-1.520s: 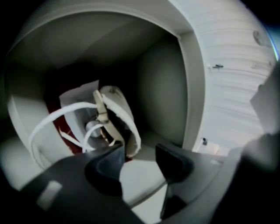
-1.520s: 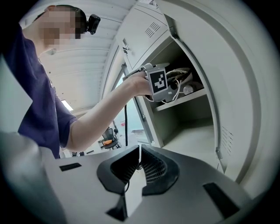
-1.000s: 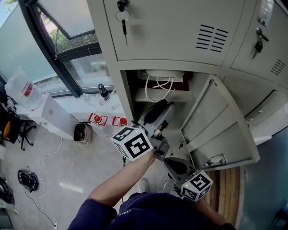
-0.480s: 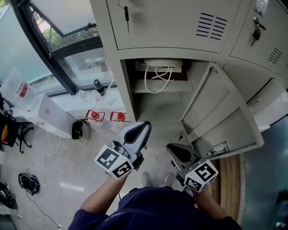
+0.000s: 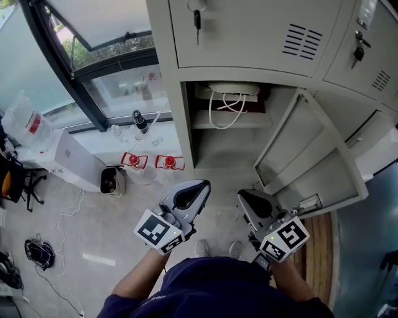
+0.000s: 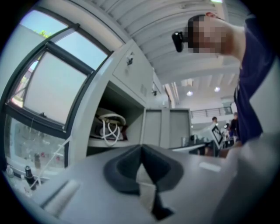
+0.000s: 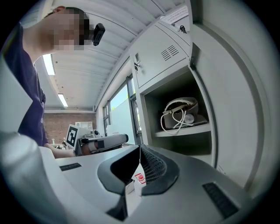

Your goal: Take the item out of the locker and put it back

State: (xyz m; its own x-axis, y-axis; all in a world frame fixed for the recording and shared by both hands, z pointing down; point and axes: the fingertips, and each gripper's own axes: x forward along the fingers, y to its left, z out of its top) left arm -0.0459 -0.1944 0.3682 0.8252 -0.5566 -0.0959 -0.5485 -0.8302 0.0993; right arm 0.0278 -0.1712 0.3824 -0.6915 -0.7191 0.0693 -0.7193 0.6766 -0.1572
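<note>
Mostly the head view is filled by a bank of grey metal lockers [image 5: 249,37], with a large window [image 5: 112,68] to its left and a pale floor [image 5: 81,223] below. One compartment stands open, its door [image 5: 311,155] swung out to the right. A shelf [image 5: 230,121] crosses the upper part of that compartment, and the space under it looks bare.

Both tools are held low in front of the opening, outside the locker and well apart from the shelf. The left hand-held gripper [image 5: 200,186] is clenched: its own view shows the two dark jaws pressed together at the tips with nothing between them. The right hand-held gripper [image 5: 245,197] sits beside it, nearer the open door, and its jaws also meet at the tips with nothing caught in them. Only a bit of the floor shows through the slit lower down.

The item [image 5: 233,93], a pale boxy thing with a looped white cable draped over its front, lies on the shelf inside the open compartment, on something dark red. Neither gripper touches it.

Two red-capped bottles [image 5: 134,161] stand on the floor by the window, left of the locker. A key [image 5: 197,18] hangs from the lock of the closed door above.
</note>
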